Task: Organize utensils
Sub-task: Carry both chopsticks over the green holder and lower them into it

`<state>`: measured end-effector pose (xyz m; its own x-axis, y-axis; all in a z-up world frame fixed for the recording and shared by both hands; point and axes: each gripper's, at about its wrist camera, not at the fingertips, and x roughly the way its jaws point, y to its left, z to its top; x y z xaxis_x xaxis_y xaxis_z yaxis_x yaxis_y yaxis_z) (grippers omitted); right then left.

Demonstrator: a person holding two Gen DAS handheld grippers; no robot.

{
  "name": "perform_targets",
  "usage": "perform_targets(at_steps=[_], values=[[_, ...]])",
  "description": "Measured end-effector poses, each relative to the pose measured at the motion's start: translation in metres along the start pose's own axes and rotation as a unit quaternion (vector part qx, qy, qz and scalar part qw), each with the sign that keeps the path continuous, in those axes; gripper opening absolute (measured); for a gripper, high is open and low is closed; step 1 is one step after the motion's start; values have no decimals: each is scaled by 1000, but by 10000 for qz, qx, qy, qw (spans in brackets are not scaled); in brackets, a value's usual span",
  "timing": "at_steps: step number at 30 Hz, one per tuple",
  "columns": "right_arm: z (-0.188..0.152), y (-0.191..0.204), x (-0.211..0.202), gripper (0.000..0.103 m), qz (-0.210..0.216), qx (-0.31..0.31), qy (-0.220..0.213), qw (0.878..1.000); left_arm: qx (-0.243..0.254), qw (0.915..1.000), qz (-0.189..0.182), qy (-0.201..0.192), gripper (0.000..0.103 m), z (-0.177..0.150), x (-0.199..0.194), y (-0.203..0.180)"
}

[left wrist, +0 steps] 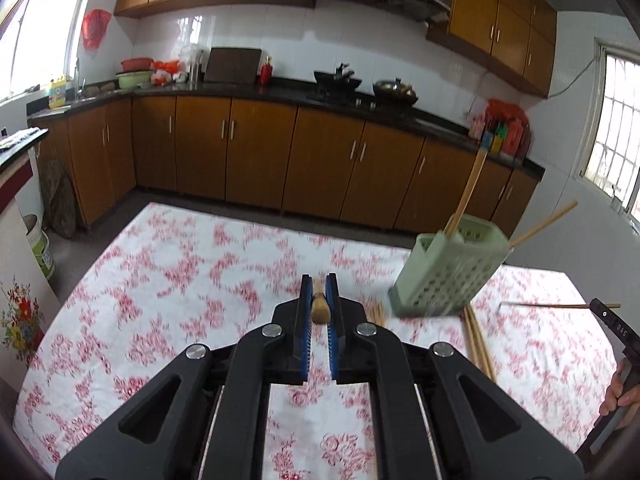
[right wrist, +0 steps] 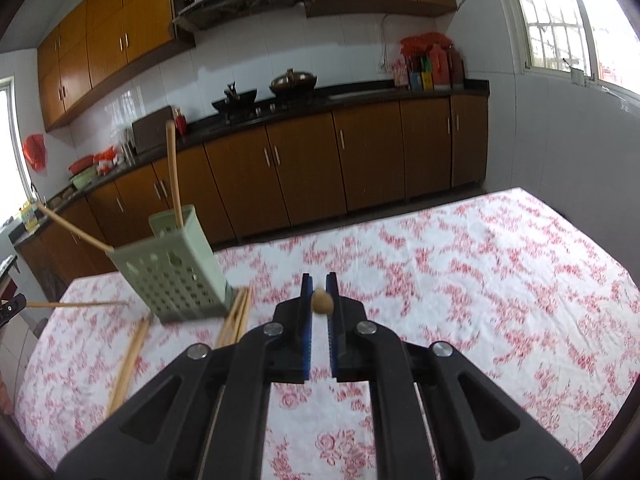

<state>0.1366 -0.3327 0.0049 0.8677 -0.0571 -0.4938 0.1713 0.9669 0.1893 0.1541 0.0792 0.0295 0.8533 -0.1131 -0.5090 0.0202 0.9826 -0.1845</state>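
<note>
Chopsticks: one clamped end-on between each gripper's blue pads, left gripper (left wrist: 319, 285) and right gripper (right wrist: 319, 282), loose chopsticks (right wrist: 236, 316) beside green holder (right wrist: 176, 268).

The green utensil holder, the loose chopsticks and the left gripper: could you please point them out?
green utensil holder (left wrist: 444, 280): left wrist view, perforated side wall.
loose chopsticks (right wrist: 236, 318): right wrist view, mid-bundle.
left gripper (left wrist: 319, 280): left wrist view, between fingertips.

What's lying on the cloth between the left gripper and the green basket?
In the left wrist view, a bundle of loose chopsticks lies on the tablecloth between the left gripper and the green basket.
</note>
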Motion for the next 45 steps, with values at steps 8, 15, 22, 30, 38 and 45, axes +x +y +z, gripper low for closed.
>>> perform_targets(at_steps=[8,15,22,30,38,45], values=[[18,4,-12,8,38,0,-300,9995,48,9997,-20,-255,7,14,-10,-6],[22,8,-15,8,62,-48,-386,9992,52,9994,12,-332,7,20,-12,-6],[38,17,-29,8,181,-121,-464,9987,137,9984,-107,-537,7,35,-27,-15],[68,34,-63,8,873,-119,-532,9947,269,9946,-460,-885,7,56,-55,-41],[100,63,-87,8,1508,-254,-764,9853,331,9868,-735,-1402,7,85,-68,-84],[120,91,-68,8,1560,-428,-841,9832,111,9791,-690,-1911,7,118,-55,-111]])
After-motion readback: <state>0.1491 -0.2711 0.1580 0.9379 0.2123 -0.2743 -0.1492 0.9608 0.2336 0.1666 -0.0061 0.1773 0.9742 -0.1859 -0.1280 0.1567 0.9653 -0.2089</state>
